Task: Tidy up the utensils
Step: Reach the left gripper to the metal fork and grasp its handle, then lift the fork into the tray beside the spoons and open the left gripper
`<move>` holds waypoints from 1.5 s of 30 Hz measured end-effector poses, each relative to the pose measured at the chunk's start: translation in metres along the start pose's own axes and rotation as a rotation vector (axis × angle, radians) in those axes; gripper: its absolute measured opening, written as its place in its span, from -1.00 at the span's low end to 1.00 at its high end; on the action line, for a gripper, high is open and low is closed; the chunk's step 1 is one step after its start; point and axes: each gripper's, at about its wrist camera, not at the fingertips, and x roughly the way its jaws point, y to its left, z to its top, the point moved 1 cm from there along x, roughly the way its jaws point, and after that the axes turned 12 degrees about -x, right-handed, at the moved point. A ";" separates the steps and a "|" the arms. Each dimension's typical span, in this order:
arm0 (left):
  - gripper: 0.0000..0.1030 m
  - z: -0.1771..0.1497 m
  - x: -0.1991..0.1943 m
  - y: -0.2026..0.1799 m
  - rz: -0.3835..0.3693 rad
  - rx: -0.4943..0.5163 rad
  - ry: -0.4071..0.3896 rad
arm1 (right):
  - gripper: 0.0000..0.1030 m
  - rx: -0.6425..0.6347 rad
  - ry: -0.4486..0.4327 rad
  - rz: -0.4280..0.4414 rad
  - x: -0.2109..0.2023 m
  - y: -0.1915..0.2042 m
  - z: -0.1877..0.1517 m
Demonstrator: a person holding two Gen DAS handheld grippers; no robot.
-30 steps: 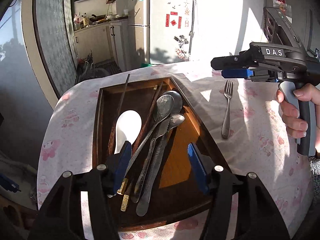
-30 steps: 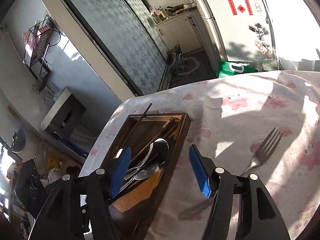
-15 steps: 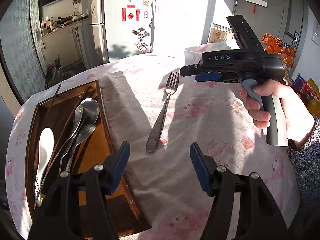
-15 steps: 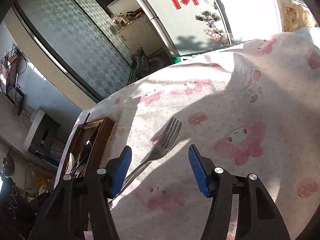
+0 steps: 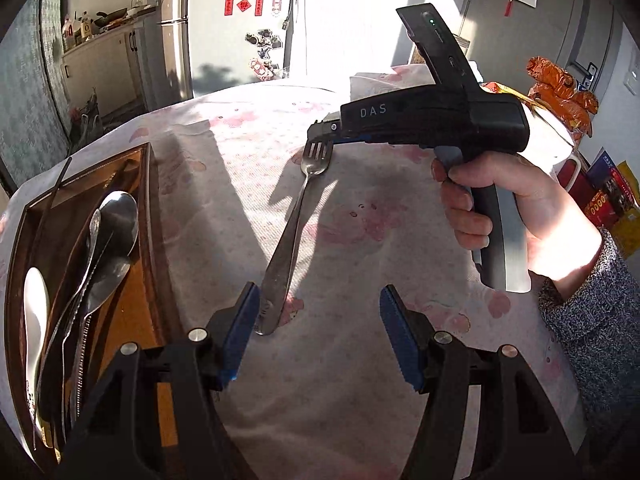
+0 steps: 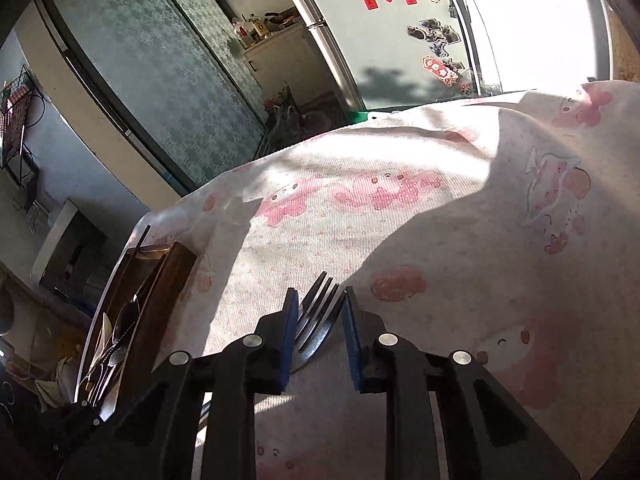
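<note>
Take the fork (image 5: 294,216) as your reference. It lies flat on the worktop (image 5: 360,380), which is covered with a pink-printed cloth, tines away from you and handle toward you.

Left of the fork stands the wooden tray (image 5: 154,216), its near wall close beside the fork's handle. It already holds metal spoons (image 5: 116,220), a white spoon (image 5: 34,312) and dark chopsticks (image 5: 52,196).

Your left gripper (image 5: 316,332) is spread wide and grips nothing; the handle end of the fork lies just beside its left pad.

At the fork's head, your right gripper (image 6: 318,332) has just been closing, with the tines between its jaws. The blue pads stand close on either side of the head. From the right wrist view you cannot confirm that both pads press the metal; a narrow gap seems to remain on the right side.

Handling: expect a stiff, light, smooth steel part that will slip or pivot if pinched on the tapering tines. Judged from its shape, the neck or the flat handle offers a steadier hold.

Hidden or unclear: the right gripper body covers the far tips of the tines in the left wrist view. The tray's near end is cut off by the left gripper. Strong sunlight washes out the cloth beyond the fork.
</note>
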 end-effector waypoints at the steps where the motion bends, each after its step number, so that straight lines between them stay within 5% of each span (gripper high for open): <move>1: 0.28 0.000 0.001 0.001 0.002 -0.002 0.003 | -0.82 0.009 -0.001 0.012 -0.003 0.000 0.000; 10: 0.28 0.007 -0.002 -0.005 0.040 0.013 -0.034 | -0.97 -0.039 -0.102 0.103 -0.083 0.036 0.004; 11: 0.22 0.008 -0.004 -0.007 0.038 0.014 -0.043 | -0.97 -0.057 -0.106 0.096 -0.091 0.043 0.005; 15: -0.67 0.008 -0.014 -0.015 0.036 0.018 -0.060 | -0.95 -0.084 -0.125 0.079 -0.115 0.061 0.007; 22: -0.91 0.006 -0.047 -0.020 0.003 0.025 -0.108 | -0.92 -0.110 -0.169 0.072 -0.150 0.089 0.015; 23: -0.87 0.006 -0.052 -0.019 0.000 0.024 -0.114 | -0.92 -0.115 -0.175 0.071 -0.153 0.093 0.016; 24: -0.26 0.005 -0.056 -0.018 0.002 0.024 -0.118 | -0.92 -0.118 -0.179 0.074 -0.156 0.097 0.017; 25: 0.64 0.005 -0.060 -0.018 0.001 0.023 -0.132 | -0.93 -0.122 -0.180 0.081 -0.158 0.100 0.018; 26: 0.66 0.003 -0.065 -0.018 -0.003 0.028 -0.170 | -0.93 -0.125 -0.180 0.089 -0.160 0.104 0.018; 30: 0.32 0.001 -0.066 -0.022 0.024 0.063 -0.168 | -0.93 -0.143 -0.181 0.101 -0.166 0.117 0.017; 32: -0.54 0.001 -0.064 -0.021 0.018 0.049 -0.139 | -0.92 -0.140 -0.186 0.109 -0.170 0.121 0.017; 33: -0.66 0.000 -0.064 -0.020 0.014 0.044 -0.134 | -0.92 -0.141 -0.186 0.115 -0.171 0.123 0.018; 39: -0.67 0.000 -0.091 -0.007 0.032 0.035 -0.183 | -0.93 -0.154 -0.191 0.139 -0.167 0.140 0.031; 45: -0.66 -0.004 -0.110 0.041 0.117 -0.021 -0.196 | -0.94 -0.135 -0.144 0.231 -0.112 0.162 0.044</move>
